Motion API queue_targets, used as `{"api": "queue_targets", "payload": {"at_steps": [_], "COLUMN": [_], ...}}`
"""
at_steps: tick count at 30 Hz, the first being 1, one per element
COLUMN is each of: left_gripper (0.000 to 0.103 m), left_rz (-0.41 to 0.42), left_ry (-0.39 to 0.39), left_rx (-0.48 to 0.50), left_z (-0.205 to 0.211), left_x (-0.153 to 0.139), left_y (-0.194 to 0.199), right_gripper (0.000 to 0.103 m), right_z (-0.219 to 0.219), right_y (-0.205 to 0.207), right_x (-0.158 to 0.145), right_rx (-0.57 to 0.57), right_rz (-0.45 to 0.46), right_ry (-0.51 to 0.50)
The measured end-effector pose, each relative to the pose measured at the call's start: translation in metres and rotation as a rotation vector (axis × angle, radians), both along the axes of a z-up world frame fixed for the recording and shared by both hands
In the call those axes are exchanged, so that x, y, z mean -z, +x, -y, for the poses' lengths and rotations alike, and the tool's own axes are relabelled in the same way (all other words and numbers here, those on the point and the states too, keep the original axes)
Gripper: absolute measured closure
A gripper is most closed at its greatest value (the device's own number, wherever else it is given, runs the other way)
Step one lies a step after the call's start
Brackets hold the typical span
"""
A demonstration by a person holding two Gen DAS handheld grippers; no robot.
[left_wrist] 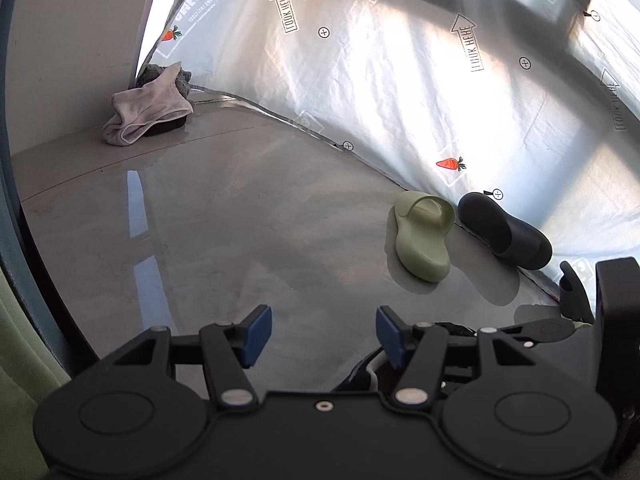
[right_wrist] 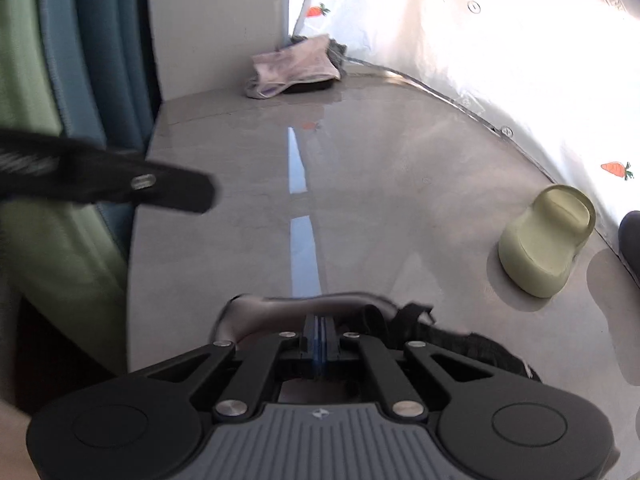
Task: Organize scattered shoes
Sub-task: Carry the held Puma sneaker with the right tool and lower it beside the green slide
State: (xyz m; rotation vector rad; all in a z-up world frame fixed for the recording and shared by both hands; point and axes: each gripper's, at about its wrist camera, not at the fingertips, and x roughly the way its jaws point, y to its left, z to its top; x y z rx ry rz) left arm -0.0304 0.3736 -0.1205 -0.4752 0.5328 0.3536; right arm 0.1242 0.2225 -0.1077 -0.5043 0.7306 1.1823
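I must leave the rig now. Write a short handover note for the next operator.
Left gripper: open, empty, above the floor.
Right gripper: shut, seemingly on the edge of a dark shoe; check the grip.
Green slipper and black slipper lie side by side at the silver sheet.
Left: place the dark shoe. The cloth pile in the corner covers something dark; check it.

floor (left_wrist: 224,216): glossy, smooth | green slipper (left_wrist: 422,236): matt foam | backdrop (left_wrist: 400,80): crinkled foil

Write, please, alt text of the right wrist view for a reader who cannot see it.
The right gripper is shut on the edge of a dark shoe above a glossy grey floor. A pale green slipper lies at right, crumpled cloth in the far corner.
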Motion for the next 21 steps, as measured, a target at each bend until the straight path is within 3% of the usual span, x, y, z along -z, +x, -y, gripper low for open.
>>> {"api": "queue_targets", "payload": {"at_steps": [3,6,10,21], "left_gripper": [0.044,0.044,0.044,0.044], "left_rz": [-0.019,-0.032,-0.039,-0.027], "left_ry": [0.010,-0.019,-0.008,-0.012], "left_rx": [0.010,0.009,-0.004,-0.005], "left_z": [0.001,-0.003,-0.006,-0.007], "left_x": [0.004,0.010,0.013,0.012], "left_y": [0.003,0.011,0.024,0.023], "right_gripper": [0.097,0.097,0.097,0.097], "right_z": [0.019,0.047,0.068,0.041], "right_y": [0.000,-0.004,-0.015,-0.020], "right_x": [-0.015,-0.025,-0.019,0.002], "right_rx": [0.001,0.012,0.050,0.078], "right_rz": [0.003,-0.058,-0.095,-0.187], "right_ry": [0.042,0.053,0.010,0.003]}}
